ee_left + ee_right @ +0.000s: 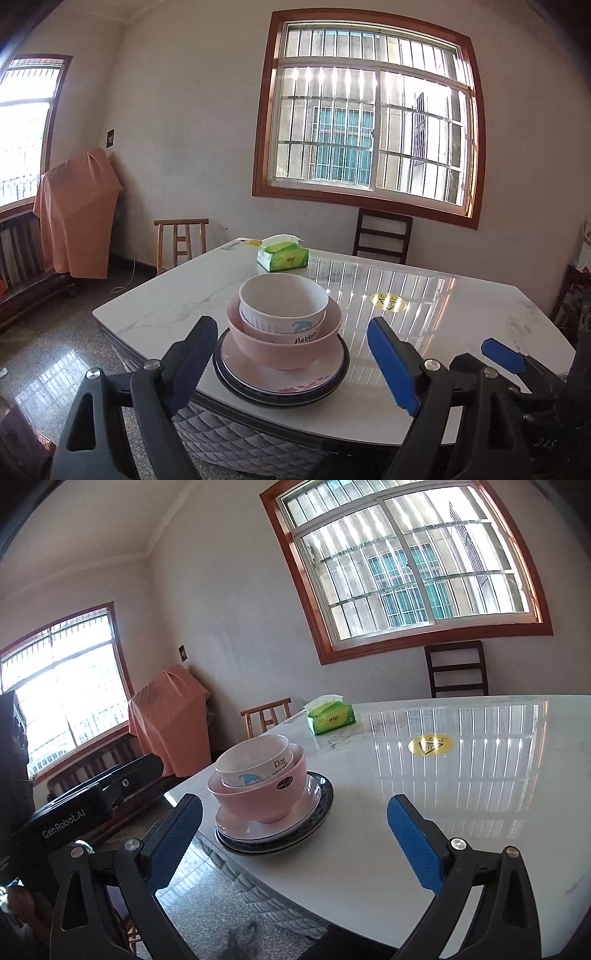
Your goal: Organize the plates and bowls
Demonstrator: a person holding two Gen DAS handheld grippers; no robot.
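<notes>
Bowls (283, 306) sit nested on stacked plates (280, 380) at the desk (369, 849) corner. Left tongs (291, 365) and right tongs (295, 842) both gape, empty. Stacking appears finished; next, withdraw clear.

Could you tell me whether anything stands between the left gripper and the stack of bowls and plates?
Nothing visible does: the open left gripper faces the stack directly, with the pink bowl just ahead. The tissue pack lies beyond it.

White marble-look table (424, 369): bore a stack of plates (281, 384) near its edge, a green tissue pack (283, 257) farther back, a yellow sticker (388, 302).
</notes>
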